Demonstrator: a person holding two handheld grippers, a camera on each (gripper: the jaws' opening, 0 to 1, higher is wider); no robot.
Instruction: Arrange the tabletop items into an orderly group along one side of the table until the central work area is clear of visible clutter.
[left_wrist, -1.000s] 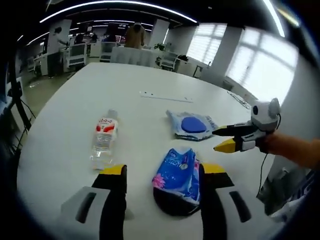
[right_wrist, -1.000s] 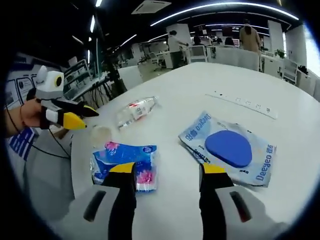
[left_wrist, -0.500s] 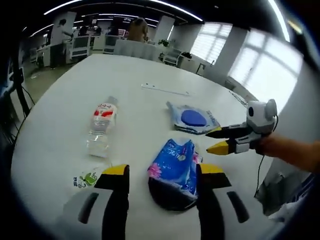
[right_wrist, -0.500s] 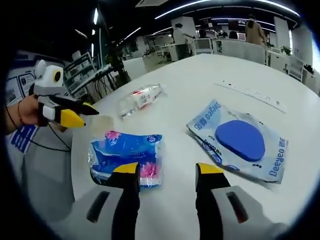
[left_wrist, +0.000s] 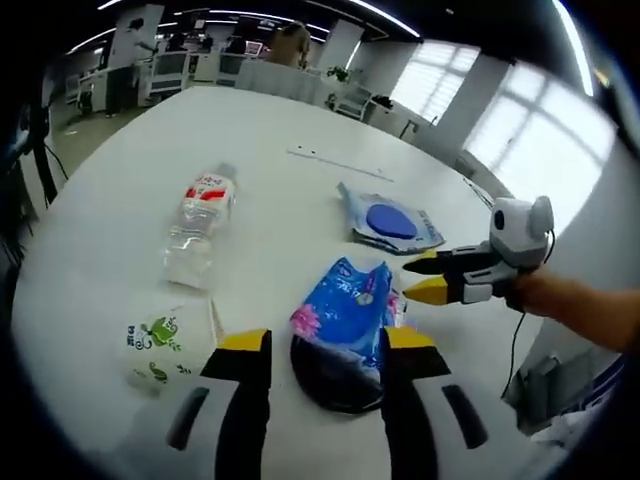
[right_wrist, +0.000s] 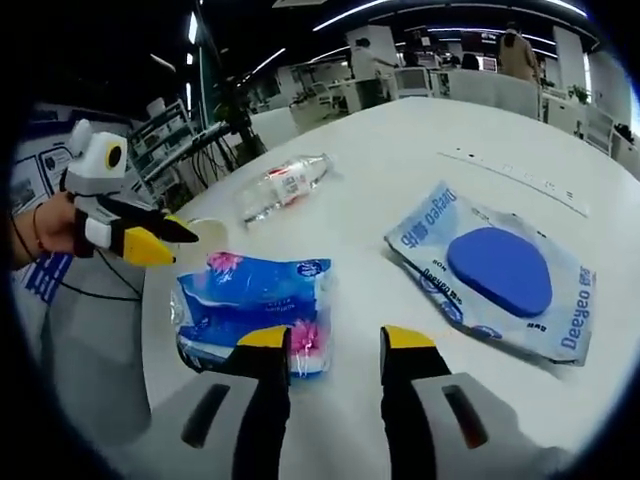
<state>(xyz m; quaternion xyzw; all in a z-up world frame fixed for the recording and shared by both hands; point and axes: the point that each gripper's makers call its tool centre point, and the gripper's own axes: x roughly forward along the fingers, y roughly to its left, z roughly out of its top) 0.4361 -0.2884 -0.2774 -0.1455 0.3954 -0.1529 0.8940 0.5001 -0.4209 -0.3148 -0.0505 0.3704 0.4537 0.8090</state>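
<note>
A blue tissue pack (left_wrist: 345, 305) lies between the jaws of my left gripper (left_wrist: 325, 340), which is open and not pressing on it. A dark round shape shows under the pack's near end. To its left lie a white packet with green print (left_wrist: 158, 345) and a clear water bottle (left_wrist: 196, 225) on its side. A pouch with a blue oval pad (left_wrist: 390, 222) lies farther off. My right gripper (right_wrist: 335, 340) is open over bare table, with the tissue pack (right_wrist: 250, 303) just left of it and the pouch (right_wrist: 497, 270) to its right. The bottle (right_wrist: 285, 185) lies beyond.
The white table (left_wrist: 280, 120) stretches far ahead, with a thin white strip (left_wrist: 335, 162) across it. A hand holds the right gripper (left_wrist: 408, 280) by the table's right edge. The left gripper (right_wrist: 183, 246) hangs at the table's left edge. Desks and people stand far behind.
The left view has pulled back, bringing the white packet into sight. Both grippers' jaws stand a little closer together. The right gripper has drawn nearer the tissue pack.
</note>
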